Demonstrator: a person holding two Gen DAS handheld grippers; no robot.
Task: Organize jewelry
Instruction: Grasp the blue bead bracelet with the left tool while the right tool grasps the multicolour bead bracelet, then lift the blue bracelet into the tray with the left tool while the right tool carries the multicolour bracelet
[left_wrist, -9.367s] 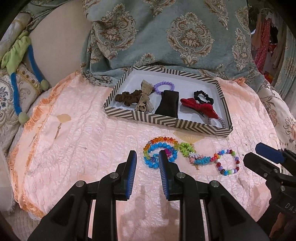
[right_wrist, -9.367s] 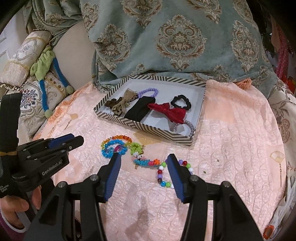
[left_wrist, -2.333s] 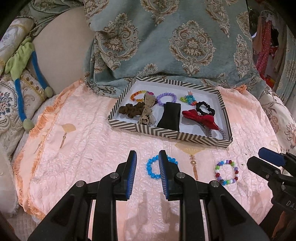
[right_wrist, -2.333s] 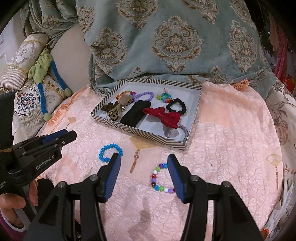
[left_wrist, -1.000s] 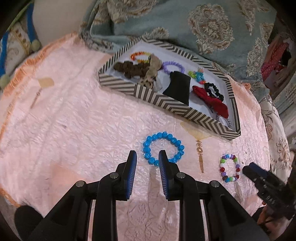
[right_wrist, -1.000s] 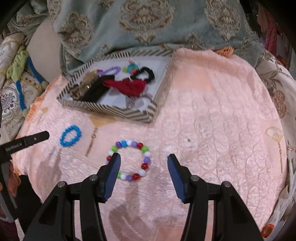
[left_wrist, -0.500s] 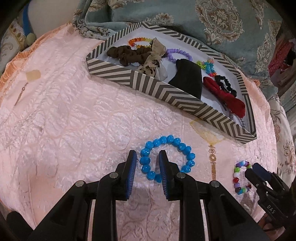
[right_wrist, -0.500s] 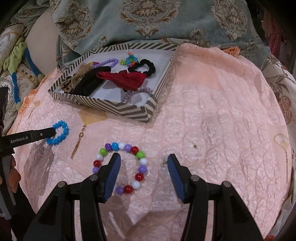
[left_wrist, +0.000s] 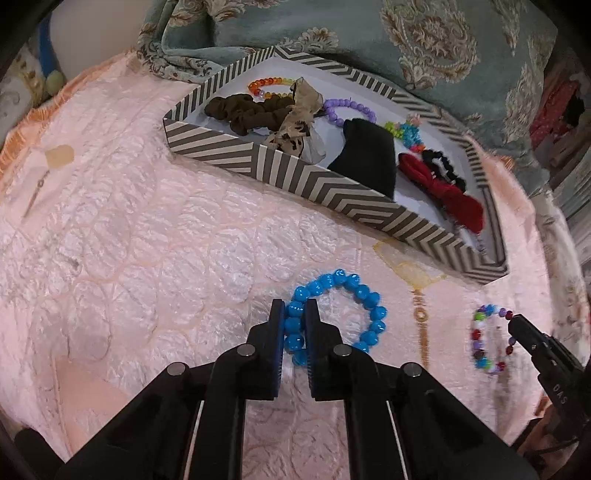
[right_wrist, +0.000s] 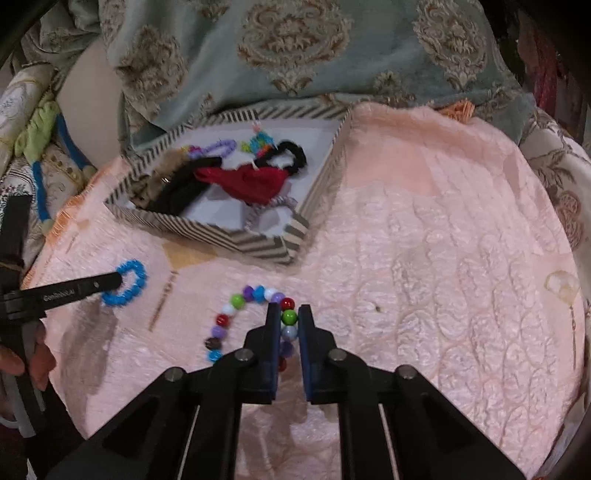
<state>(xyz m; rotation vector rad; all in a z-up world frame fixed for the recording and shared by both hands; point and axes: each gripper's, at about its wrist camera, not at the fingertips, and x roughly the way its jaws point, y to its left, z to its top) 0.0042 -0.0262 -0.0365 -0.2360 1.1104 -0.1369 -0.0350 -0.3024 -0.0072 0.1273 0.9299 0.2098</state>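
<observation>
A blue bead bracelet lies on the pink quilt, and my left gripper is shut on its left side, beads pinched between the pads. The same blue bracelet shows in the right wrist view with the left gripper's tip on it. My right gripper is shut on the right side of a multicoloured bead bracelet, which also lies on the quilt. The multicoloured bracelet shows at the right of the left wrist view. The striped box behind holds bracelets, scrunchies and bows.
A teal patterned cushion rises behind the striped box. The pink quilt spreads to the left and the quilt to the right. A person's hand holds the left gripper at the left edge.
Both grippers have gone from open to shut: the left on the blue bracelet, the right on the multicoloured bracelet. The left gripper has sunk closer to the quilt.
</observation>
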